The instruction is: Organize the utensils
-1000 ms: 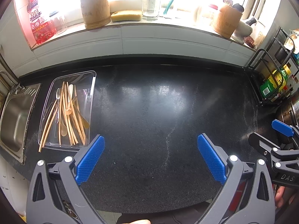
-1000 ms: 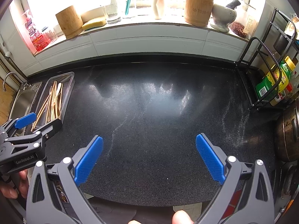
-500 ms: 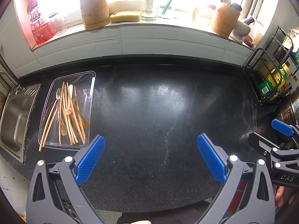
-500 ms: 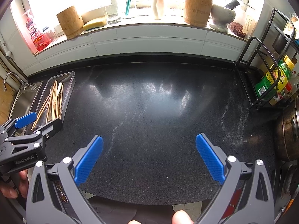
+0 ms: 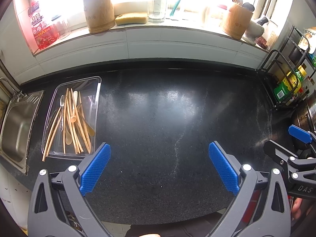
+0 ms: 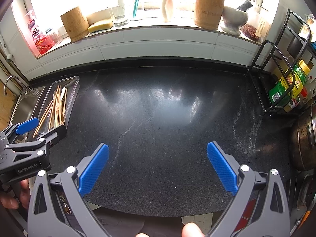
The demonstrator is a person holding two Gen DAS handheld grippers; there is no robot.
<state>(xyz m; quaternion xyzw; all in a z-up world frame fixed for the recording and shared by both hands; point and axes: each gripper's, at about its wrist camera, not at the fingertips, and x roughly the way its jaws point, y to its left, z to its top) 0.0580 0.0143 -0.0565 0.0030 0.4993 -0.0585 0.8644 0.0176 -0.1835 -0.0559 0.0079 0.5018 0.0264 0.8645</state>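
Observation:
A clear plastic tray [image 5: 97, 90] [image 6: 76, 84] lies at the left of the black counter, beside the sink. It holds several wooden chopsticks and spoons [image 5: 74, 122] [image 6: 57, 106], a metal spoon and a white one. An empty bamboo holder [image 5: 98, 11] [image 6: 74, 23] stands on the windowsill; a second bamboo holder [image 5: 237, 22] [image 6: 209, 11] farther right has utensils in it. My left gripper [image 5: 159, 165] hovers open over the counter's front, right of the tray, nothing between its blue pads. My right gripper [image 6: 158, 166] is open too, above the counter's middle front.
A steel sink [image 5: 15, 128] lies left of the tray. The sill carries a red soap bottle [image 5: 40, 25], sponge [image 5: 131, 18], glass and mortar [image 6: 234, 18]. A black wire rack [image 6: 276, 83] with bottles stands at the right, and a dark pot [image 6: 304, 142] beyond it.
Both grippers stay open and almost still; the views shift only slightly. Nothing on the counter has moved.

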